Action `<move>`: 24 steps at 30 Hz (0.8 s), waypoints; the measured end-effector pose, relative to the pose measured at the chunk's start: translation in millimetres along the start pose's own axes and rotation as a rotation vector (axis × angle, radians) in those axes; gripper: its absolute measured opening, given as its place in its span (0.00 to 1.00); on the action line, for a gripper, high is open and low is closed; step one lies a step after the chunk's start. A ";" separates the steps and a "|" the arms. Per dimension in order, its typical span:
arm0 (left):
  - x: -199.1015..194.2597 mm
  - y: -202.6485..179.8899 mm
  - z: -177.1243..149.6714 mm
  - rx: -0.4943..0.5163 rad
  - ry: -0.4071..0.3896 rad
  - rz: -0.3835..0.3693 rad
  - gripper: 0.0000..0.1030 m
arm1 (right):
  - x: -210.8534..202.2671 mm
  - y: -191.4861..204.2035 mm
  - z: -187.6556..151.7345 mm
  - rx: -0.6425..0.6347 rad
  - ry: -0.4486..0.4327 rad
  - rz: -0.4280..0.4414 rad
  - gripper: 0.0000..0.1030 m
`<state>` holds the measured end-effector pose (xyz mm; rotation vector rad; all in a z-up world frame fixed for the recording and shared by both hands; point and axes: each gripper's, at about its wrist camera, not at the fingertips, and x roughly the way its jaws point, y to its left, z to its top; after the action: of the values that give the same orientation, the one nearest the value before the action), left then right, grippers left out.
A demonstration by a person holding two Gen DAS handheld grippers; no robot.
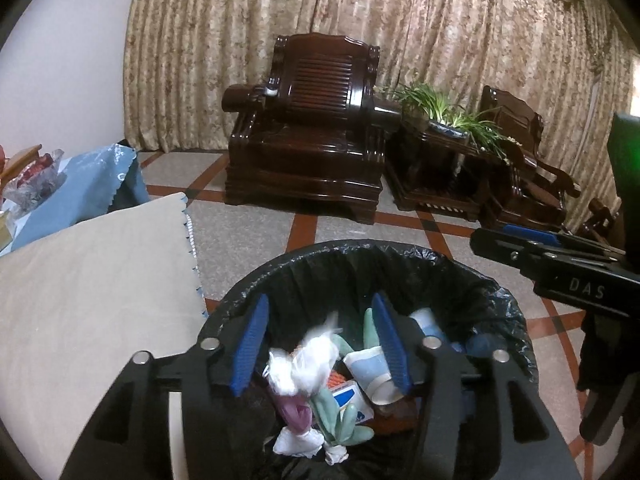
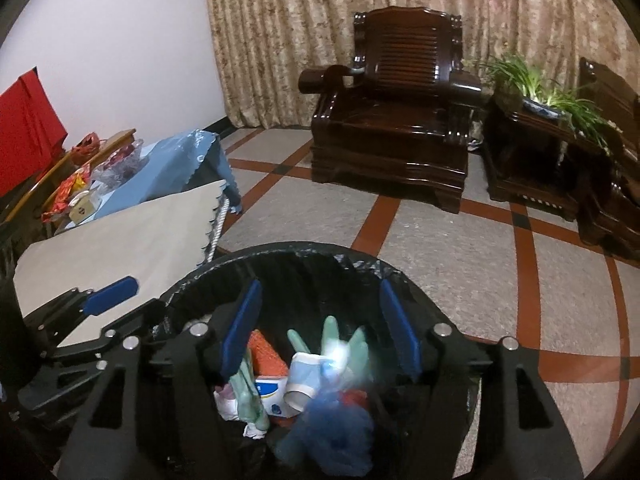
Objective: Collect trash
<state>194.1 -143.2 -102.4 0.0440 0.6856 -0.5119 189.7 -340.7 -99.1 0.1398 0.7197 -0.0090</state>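
Hovering over the lined bin (image 1: 500,292) on tiled floor (image 1: 248,236) — both tongs (image 1: 320,344) (image 2: 320,328) wide, empty.

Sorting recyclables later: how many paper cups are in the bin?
2 visible. One blue-and-white paper cup lies on its side mid-pile; another cup rests by the far wall of the bin. More may be buried under the trash.

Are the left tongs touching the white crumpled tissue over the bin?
Apart. The left wrist view shows the white tissue blurred between the open left tongs, a gap beside each blue pad, above the bin.
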 end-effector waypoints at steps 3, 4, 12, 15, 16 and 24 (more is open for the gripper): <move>-7.6 4.1 0.2 -0.003 -0.013 0.017 0.73 | -7.5 -5.5 -2.3 0.027 -0.018 0.006 0.85; -13.2 6.7 0.4 -0.006 -0.022 0.026 0.78 | -9.7 -5.9 -2.4 0.032 -0.025 0.014 0.90; -59.7 19.1 -4.8 -0.003 -0.063 0.107 0.94 | -46.8 17.2 -10.4 -0.025 -0.069 0.046 0.95; -75.6 24.0 -7.1 -0.013 -0.066 0.128 0.94 | -63.9 32.7 -15.0 -0.061 -0.089 0.061 0.95; -81.2 25.3 -8.1 -0.019 -0.072 0.132 0.94 | -70.1 38.5 -16.7 -0.070 -0.096 0.065 0.95; -127.4 30.7 -17.8 -0.066 -0.098 0.175 0.94 | -104.5 69.0 -29.5 -0.078 -0.109 0.119 0.95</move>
<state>114.2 -57.1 -41.7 0.0170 0.5963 -0.3211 95.6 -272.6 -43.8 0.1067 0.6015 0.1243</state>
